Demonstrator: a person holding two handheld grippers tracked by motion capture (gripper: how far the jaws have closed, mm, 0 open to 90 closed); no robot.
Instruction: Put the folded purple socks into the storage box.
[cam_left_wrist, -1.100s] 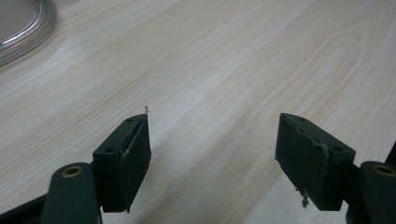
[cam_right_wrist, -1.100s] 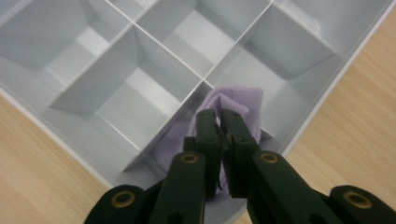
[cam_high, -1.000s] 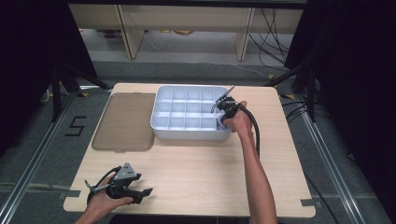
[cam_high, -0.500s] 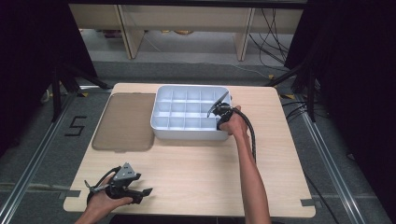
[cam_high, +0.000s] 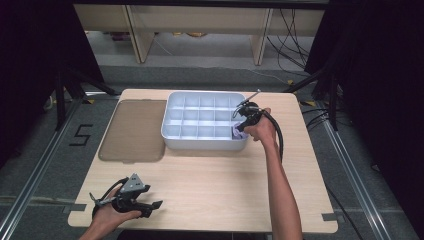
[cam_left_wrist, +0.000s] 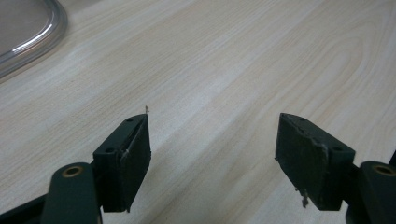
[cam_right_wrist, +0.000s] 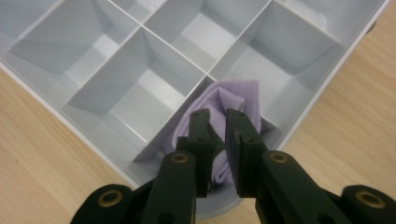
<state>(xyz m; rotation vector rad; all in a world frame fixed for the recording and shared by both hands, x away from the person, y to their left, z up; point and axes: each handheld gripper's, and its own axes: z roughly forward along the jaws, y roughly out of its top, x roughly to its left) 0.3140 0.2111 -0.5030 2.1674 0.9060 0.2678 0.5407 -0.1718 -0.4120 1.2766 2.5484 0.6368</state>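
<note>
A white tray (cam_high: 200, 144) split into several compartments stands at the back middle of the table. A crumpled lilac cloth (cam_right_wrist: 243, 95) lies in its near right corner compartment, also seen from above as cloth (cam_high: 237, 133). My right gripper (cam_right_wrist: 218, 116) reaches down into that compartment, its jaws shut on a fold of the cloth. From above, the right gripper (cam_high: 240, 126) is at the tray's right end. My left gripper (cam_high: 151, 208) rests near the table's front left, open with bare wood between the jaws (cam_left_wrist: 212, 123).
A brownish see-through lid (cam_high: 132, 130) lies flat to the left of the tray; its rounded corner (cam_left_wrist: 28, 28) shows beyond the left gripper. The tray's other compartments (cam_right_wrist: 140, 28) look empty. A black cable trails from the right gripper along the forearm.
The right hand has shifted a little toward the tray's near right corner and dipped lower into it. The left gripper has stayed where it was.
</note>
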